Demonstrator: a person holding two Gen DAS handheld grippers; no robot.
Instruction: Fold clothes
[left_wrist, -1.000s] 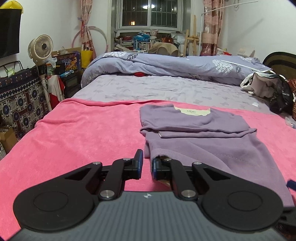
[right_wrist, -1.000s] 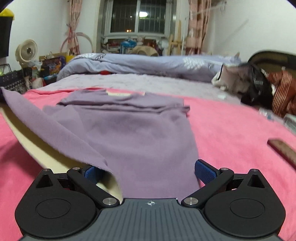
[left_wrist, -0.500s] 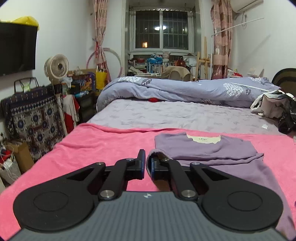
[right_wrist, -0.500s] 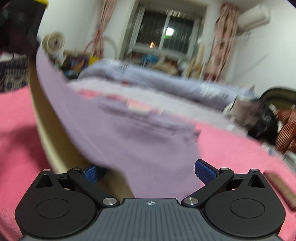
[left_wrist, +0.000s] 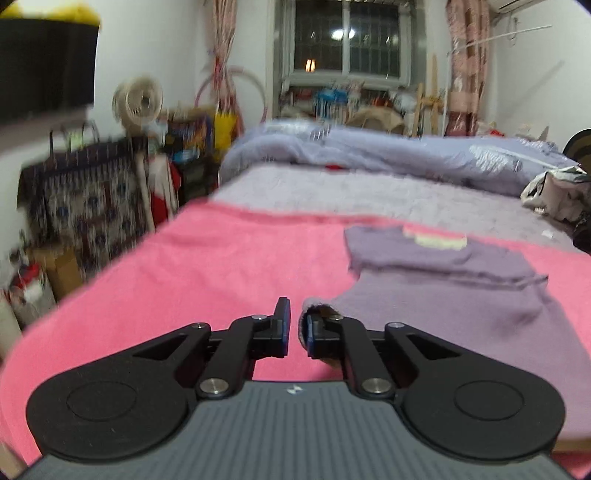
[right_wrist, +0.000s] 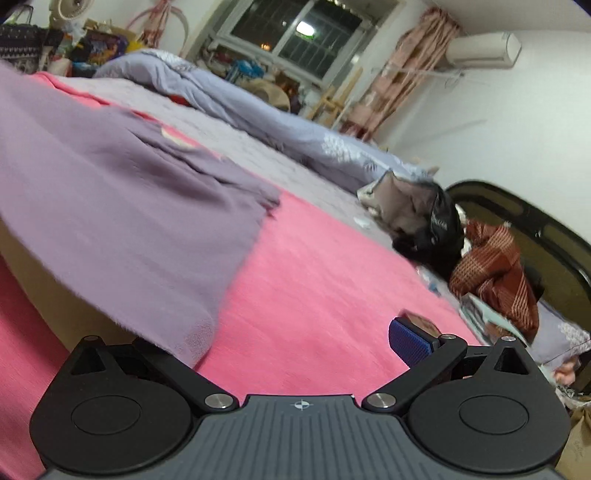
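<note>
A purple top (left_wrist: 461, 295) lies on the pink blanket (left_wrist: 207, 280), its sleeves folded in and its cream neck label at the far end. My left gripper (left_wrist: 294, 326) is nearly shut, with the hem's near left corner wrapped over its right finger and lifted off the blanket. My right gripper (right_wrist: 295, 332) is open wide and tilted. The purple top (right_wrist: 110, 192) drapes over its left finger, which is hidden. Its blue right fingertip (right_wrist: 410, 341) is bare above the blanket (right_wrist: 332, 280).
A lilac duvet (left_wrist: 388, 158) lies bunched across the far end of the bed. A heap of clothes and a dark bag (right_wrist: 436, 225) sit at the right edge. A fan (left_wrist: 137, 101) and clutter stand left of the bed.
My left gripper has lifted the hem corner and carried it forward. My right gripper has swung and tilted to the right, and the cloth has slid towards its left finger.
</note>
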